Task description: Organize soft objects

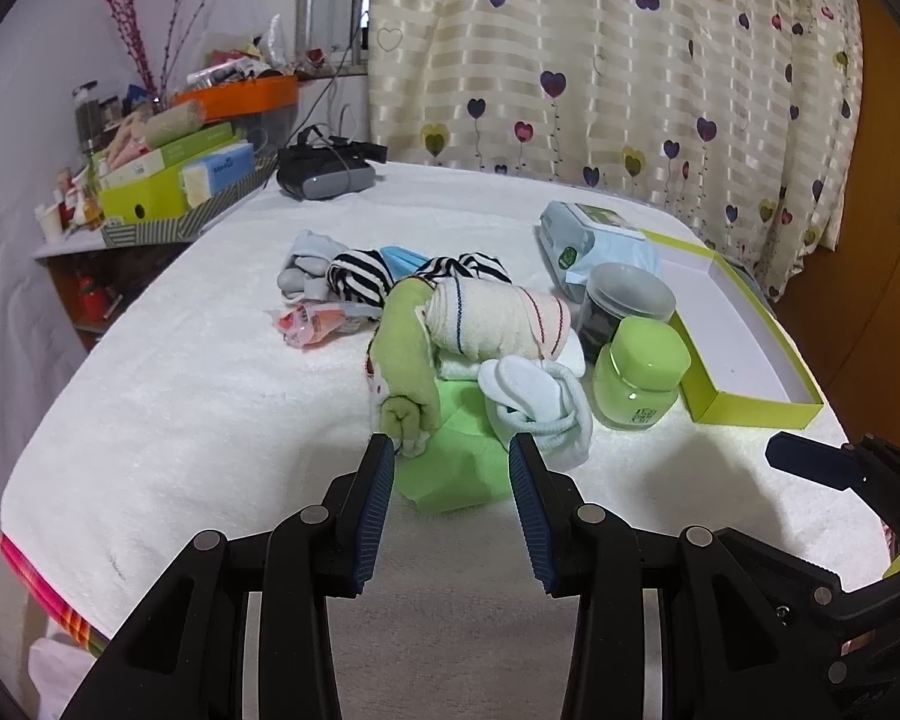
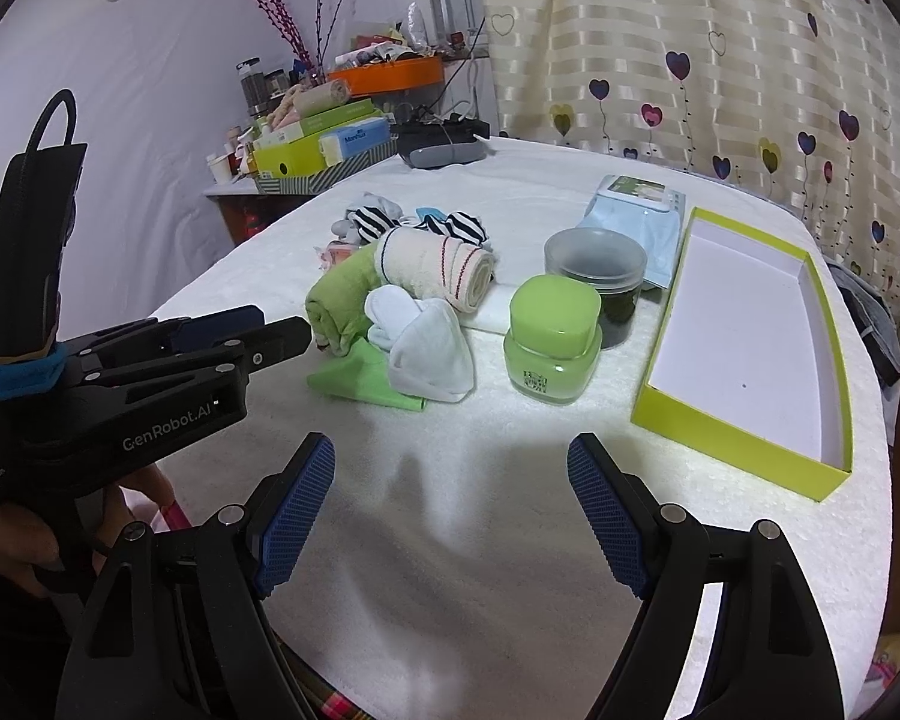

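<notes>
A pile of soft things lies mid-table on the white towel cover. It holds a rolled cream towel (image 1: pixel 498 318) (image 2: pixel 432 267), a rolled green cloth (image 1: pixel 405 354) (image 2: pixel 342 300), white socks (image 1: pixel 537 408) (image 2: pixel 426 348), a flat light-green cloth (image 1: pixel 456 468) (image 2: pixel 366 381) and striped socks (image 1: pixel 360 279) (image 2: pixel 378 219). My left gripper (image 1: pixel 453 462) (image 2: pixel 270 330) stands open just in front of the light-green cloth, its pads pressing nothing. My right gripper (image 2: pixel 450 480) (image 1: pixel 798 459) is open wide over bare towel, nearer the front edge.
A green jar (image 1: pixel 639 372) (image 2: pixel 552 342) and a dark jar with a grey lid (image 1: pixel 624 300) (image 2: pixel 600 264) stand right of the pile. Beyond them are an open lime box (image 1: pixel 744 402) (image 2: pixel 738 438) and a wipes pack (image 1: pixel 594 240). At the far left sit a headset (image 1: pixel 324 174) and a cluttered shelf.
</notes>
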Demonstrator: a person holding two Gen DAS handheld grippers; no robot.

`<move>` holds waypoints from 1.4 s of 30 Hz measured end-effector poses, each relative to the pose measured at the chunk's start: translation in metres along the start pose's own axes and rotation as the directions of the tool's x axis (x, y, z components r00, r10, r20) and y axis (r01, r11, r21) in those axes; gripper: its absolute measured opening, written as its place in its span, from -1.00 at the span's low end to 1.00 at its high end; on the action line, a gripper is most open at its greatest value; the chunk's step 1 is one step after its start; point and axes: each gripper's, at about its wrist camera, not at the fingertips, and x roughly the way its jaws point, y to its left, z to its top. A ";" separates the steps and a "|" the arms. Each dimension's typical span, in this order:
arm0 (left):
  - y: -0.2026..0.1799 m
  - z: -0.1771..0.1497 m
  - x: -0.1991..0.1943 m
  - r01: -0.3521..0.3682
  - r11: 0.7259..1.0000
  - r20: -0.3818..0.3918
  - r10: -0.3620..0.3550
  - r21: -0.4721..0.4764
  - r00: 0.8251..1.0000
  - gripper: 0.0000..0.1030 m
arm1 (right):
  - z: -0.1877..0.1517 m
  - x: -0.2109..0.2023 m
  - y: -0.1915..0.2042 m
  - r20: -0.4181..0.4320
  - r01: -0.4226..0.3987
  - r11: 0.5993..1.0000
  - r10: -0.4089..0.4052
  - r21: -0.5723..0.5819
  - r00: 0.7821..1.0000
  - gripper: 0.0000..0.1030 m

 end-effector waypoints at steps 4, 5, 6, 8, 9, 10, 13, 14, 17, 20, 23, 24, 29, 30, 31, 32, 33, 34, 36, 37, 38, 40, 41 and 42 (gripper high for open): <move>0.001 0.000 0.001 0.002 1.000 -0.001 -0.002 -0.005 1.000 -0.25 | 0.001 0.001 0.001 -0.004 0.000 1.000 0.000 -0.003 1.000 0.56; 0.001 0.000 0.002 0.004 1.000 -0.002 -0.004 -0.006 1.000 -0.25 | 0.001 0.002 0.001 -0.004 -0.002 1.000 0.001 -0.004 1.000 0.56; 0.001 0.000 0.002 0.006 1.000 -0.003 -0.007 -0.005 1.000 -0.25 | 0.001 0.002 0.001 -0.004 -0.001 1.000 0.001 -0.004 1.000 0.56; 0.001 0.000 0.002 0.007 1.000 -0.003 -0.007 -0.005 1.000 -0.25 | 0.002 0.003 0.000 -0.005 0.000 1.000 0.000 -0.003 1.000 0.56; 0.001 0.000 0.002 0.009 1.000 -0.003 -0.009 -0.004 1.000 -0.25 | 0.002 0.003 0.000 -0.004 -0.001 1.000 0.001 -0.004 1.000 0.56; 0.002 0.000 0.003 0.010 1.000 -0.003 -0.010 -0.005 1.000 -0.25 | 0.002 0.003 0.000 -0.004 -0.002 1.000 0.002 -0.003 1.000 0.56; 0.000 -0.001 0.004 0.016 1.000 0.000 -0.016 0.000 1.000 -0.25 | 0.002 0.004 0.000 -0.006 -0.001 1.000 0.001 -0.004 1.000 0.56; 0.000 -0.001 0.004 0.013 1.000 0.001 -0.013 -0.001 1.000 -0.25 | 0.002 0.004 0.000 -0.006 -0.001 1.000 0.001 -0.004 1.000 0.56; 0.000 -0.001 0.004 0.014 1.000 0.000 -0.014 -0.005 1.000 -0.25 | 0.002 0.005 0.000 -0.007 -0.002 1.000 0.002 -0.001 1.000 0.56; -0.001 -0.001 0.005 0.003 1.000 -0.002 -0.003 -0.005 1.000 -0.25 | 0.002 0.006 -0.001 -0.005 -0.003 1.000 0.003 -0.002 1.000 0.56; -0.001 -0.001 0.005 -0.002 1.000 -0.004 0.002 -0.008 1.000 -0.25 | 0.002 0.005 -0.001 -0.007 -0.002 1.000 0.002 -0.003 1.000 0.56; 0.000 -0.002 0.005 -0.002 1.000 -0.003 0.002 -0.008 1.000 -0.25 | 0.003 0.006 -0.001 -0.007 -0.003 1.000 0.003 -0.003 1.000 0.56; 0.000 -0.002 0.005 0.004 1.000 -0.004 -0.004 -0.010 1.000 -0.25 | 0.003 0.007 -0.001 -0.008 -0.005 1.000 0.005 -0.002 1.000 0.56; -0.001 -0.002 0.005 0.006 1.000 -0.006 -0.006 -0.011 1.000 -0.25 | 0.004 0.008 -0.001 -0.009 -0.006 1.000 0.006 -0.002 1.000 0.56; 0.000 -0.003 0.006 0.007 1.000 -0.007 -0.007 -0.011 1.000 -0.25 | 0.004 0.008 -0.001 -0.008 -0.006 1.000 0.006 -0.002 1.000 0.56; 0.000 -0.003 0.006 0.006 1.000 -0.007 -0.006 -0.010 1.000 -0.25 | 0.004 0.008 -0.001 -0.008 -0.005 1.000 0.005 -0.003 1.000 0.56; 0.000 -0.003 0.006 0.006 1.000 -0.007 -0.006 -0.011 1.000 -0.25 | 0.004 0.009 0.000 -0.008 -0.006 1.000 0.006 -0.003 1.000 0.56; 0.000 -0.003 0.006 0.009 1.000 -0.008 -0.009 -0.012 1.000 -0.25 | 0.004 0.008 -0.001 -0.009 -0.006 1.000 0.006 -0.002 1.000 0.56; 0.000 -0.003 0.006 0.012 1.000 -0.009 -0.012 -0.015 1.000 -0.25 | 0.003 0.008 -0.001 -0.010 -0.005 1.000 0.005 -0.002 1.000 0.56; 0.001 -0.004 0.008 0.014 1.000 -0.010 -0.015 -0.015 1.000 -0.25 | 0.003 0.009 0.000 -0.011 -0.006 1.000 0.006 -0.002 1.000 0.56; 0.001 -0.004 0.008 0.015 1.000 -0.012 -0.015 -0.016 1.000 -0.25 | 0.004 0.009 0.000 -0.012 -0.008 1.000 0.008 -0.002 1.000 0.56; 0.000 -0.005 0.009 0.016 1.000 -0.013 -0.016 -0.016 1.000 -0.25 | 0.004 0.010 0.000 -0.013 -0.008 1.000 0.008 -0.002 1.000 0.56; 0.000 -0.005 0.009 0.016 1.000 -0.013 -0.016 -0.015 1.000 -0.25 | 0.004 0.011 0.000 -0.014 -0.008 1.000 0.008 -0.003 1.000 0.56; -0.001 -0.006 0.009 0.017 1.000 -0.013 -0.017 -0.013 1.000 -0.25 | 0.005 0.011 0.000 -0.015 -0.008 1.000 0.008 -0.003 1.000 0.56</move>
